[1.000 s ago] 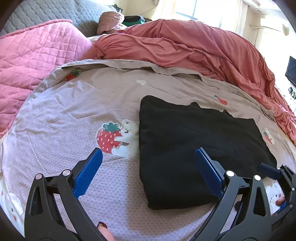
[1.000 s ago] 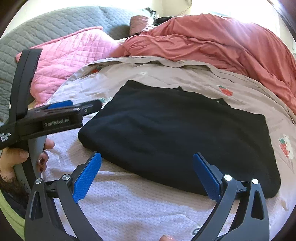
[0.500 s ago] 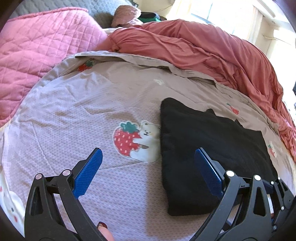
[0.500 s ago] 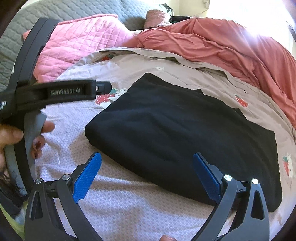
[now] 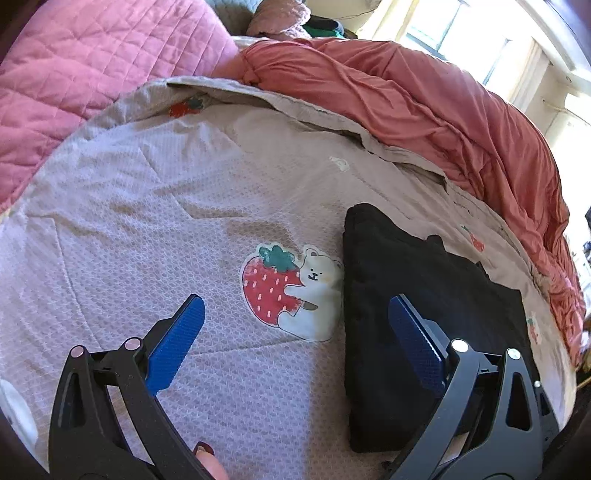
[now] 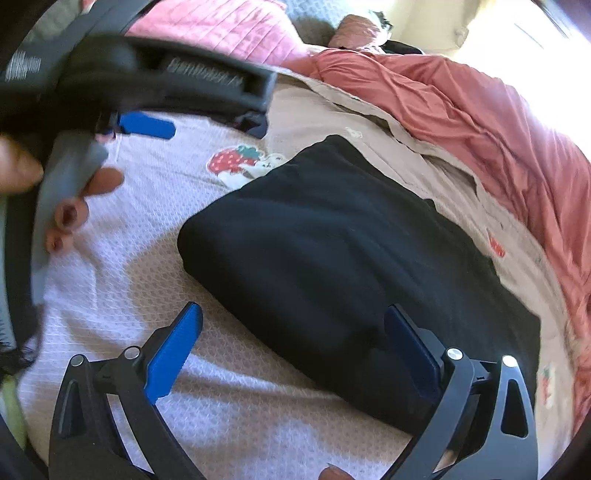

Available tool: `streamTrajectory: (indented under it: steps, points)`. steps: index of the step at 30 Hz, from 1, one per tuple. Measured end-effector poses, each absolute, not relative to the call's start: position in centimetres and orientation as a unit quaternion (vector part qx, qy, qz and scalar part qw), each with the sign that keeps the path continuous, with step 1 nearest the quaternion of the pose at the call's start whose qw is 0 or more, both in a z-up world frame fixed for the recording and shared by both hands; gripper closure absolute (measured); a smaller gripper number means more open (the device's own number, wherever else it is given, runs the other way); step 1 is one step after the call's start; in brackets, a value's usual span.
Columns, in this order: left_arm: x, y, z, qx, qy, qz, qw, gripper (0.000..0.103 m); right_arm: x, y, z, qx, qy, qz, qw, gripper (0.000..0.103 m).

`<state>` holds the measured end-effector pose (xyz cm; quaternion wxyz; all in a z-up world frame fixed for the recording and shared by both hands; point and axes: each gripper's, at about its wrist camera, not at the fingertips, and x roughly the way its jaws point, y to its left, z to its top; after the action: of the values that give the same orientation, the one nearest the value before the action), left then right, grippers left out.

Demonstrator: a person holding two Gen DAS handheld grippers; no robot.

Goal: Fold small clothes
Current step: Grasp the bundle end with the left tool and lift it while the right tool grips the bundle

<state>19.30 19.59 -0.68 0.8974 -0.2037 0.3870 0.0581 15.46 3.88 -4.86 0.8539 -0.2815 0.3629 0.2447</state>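
A black garment (image 5: 417, 295) (image 6: 343, 254) lies folded into a thick rectangle on the pale printed bedspread (image 5: 147, 206). My left gripper (image 5: 295, 343) is open above the bedspread, left of the garment's left edge, with nothing between its blue pads. In the right wrist view, my right gripper (image 6: 293, 350) is open over the garment's near edge, also holding nothing. The left gripper's black body (image 6: 147, 77) shows blurred at the upper left of that view, held by a hand (image 6: 70, 206).
A strawberry and bear print (image 5: 291, 291) marks the bedspread beside the garment. A salmon duvet (image 5: 424, 107) is heaped along the far right. A pink quilted blanket (image 5: 85, 74) lies at the far left, with a pillow (image 5: 280, 18) behind.
Both grippers have swung left, so the garment now sits further right in each view. The left gripper has come off the garment and over the bare bedspread. Both stayed open.
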Motion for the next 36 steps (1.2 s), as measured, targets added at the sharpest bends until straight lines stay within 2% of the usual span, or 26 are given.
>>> streamTrajectory:
  steps: [11, 12, 14, 15, 17, 19, 20, 24, 28, 32, 34, 36]
  points:
    - [20.1, 20.3, -1.8, -0.239, 0.4, 0.047, 0.884, 0.01, 16.6, 5.0, -5.7, -0.318, 0.33, 0.229, 0.859, 0.008]
    - [20.1, 20.3, -1.9, -0.24, 0.401, 0.046, 0.883, 0.01, 16.7, 4.9, -5.6, -0.313, 0.329, 0.23, 0.861, 0.013]
    - [20.2, 20.3, -2.0, -0.245, 0.402, 0.042, 0.881, 0.01, 16.9, 4.3, -5.2, -0.3, 0.32, 0.225, 0.87, 0.034]
    - [20.2, 20.2, -2.1, -0.251, 0.402, 0.038, 0.88, 0.01, 16.9, 4.1, -4.9, -0.291, 0.318, 0.226, 0.873, 0.039]
    - [20.5, 20.1, -2.3, -0.265, 0.404, 0.026, 0.875, 0.01, 17.2, 2.9, -3.9, -0.252, 0.314, 0.241, 0.883, 0.061]
    - [20.6, 20.0, -2.5, -0.283, 0.405, 0.007, 0.869, 0.01, 17.6, 1.7, -3.2, -0.208, 0.315, 0.262, 0.888, 0.077]
    - [20.7, 20.0, -2.6, -0.293, 0.405, -0.003, 0.866, 0.01, 17.9, 1.0, -2.9, -0.179, 0.321, 0.273, 0.889, 0.082]
    - [20.8, 19.8, -2.9, -0.354, 0.394, -0.062, 0.846, 0.01, 18.4, -0.9, -2.6, -0.112, 0.327, 0.297, 0.89, 0.087]
    - [21.9, 19.0, -4.1, -0.423, 0.398, -0.114, 0.806, 0.01, 17.4, -0.8, -2.8, -0.113, 0.31, 0.3, 0.895, 0.088]
    - [23.6, 18.1, -4.7, -0.44, 0.416, -0.113, 0.788, 0.011, 17.6, -1.6, -2.6, -0.086, 0.308, 0.308, 0.896, 0.09]
    - [24.6, 17.5, -5.0, -0.437, 0.428, -0.117, 0.782, 0.021, 17.3, -1.4, -2.7, -0.091, 0.307, 0.307, 0.896, 0.09]
    - [25.4, 16.5, -5.2, -0.429, 0.44, -0.132, 0.778, 0.044, 17.2, -1.2, -2.9, -0.097, 0.308, 0.305, 0.896, 0.09]
